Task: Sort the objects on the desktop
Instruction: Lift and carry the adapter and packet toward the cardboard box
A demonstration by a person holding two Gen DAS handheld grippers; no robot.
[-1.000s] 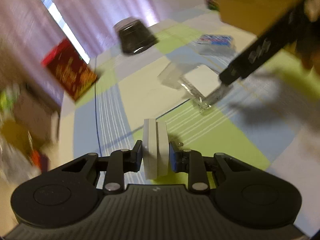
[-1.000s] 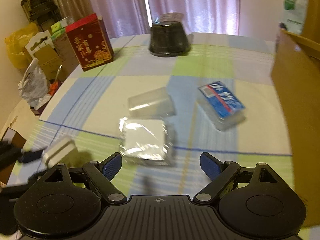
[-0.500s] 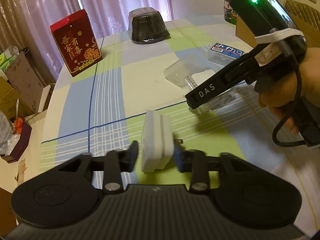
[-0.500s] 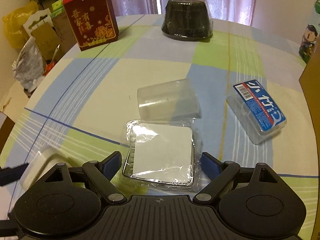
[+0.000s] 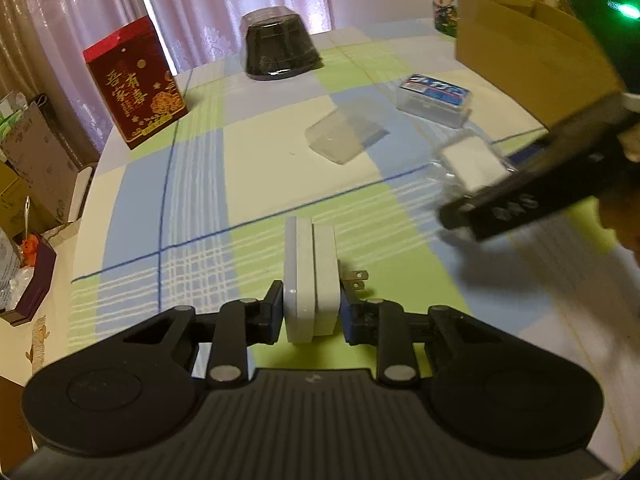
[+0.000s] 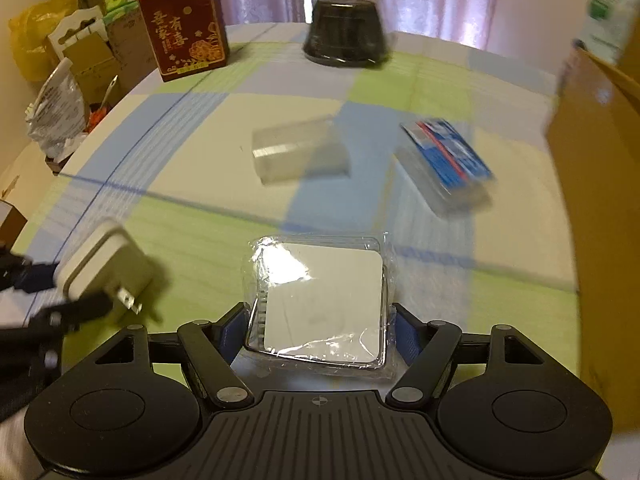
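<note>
We saw the right gripper [image 6: 320, 332] close in around the plastic-wrapped white pad [image 6: 322, 304], probably now gripped, while the left gripper [image 5: 311, 312] stayed clamped on the white charger [image 5: 310, 276].

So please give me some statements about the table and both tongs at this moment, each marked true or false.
1. The left tongs grip a white plug adapter. True.
2. The right tongs are shut with nothing between them. False: a clear-wrapped white square pack sits between their fingers.
3. The red box lies flat. False: it stands upright.
4. A blue-labelled clear case lies near the cardboard box. True.
</note>
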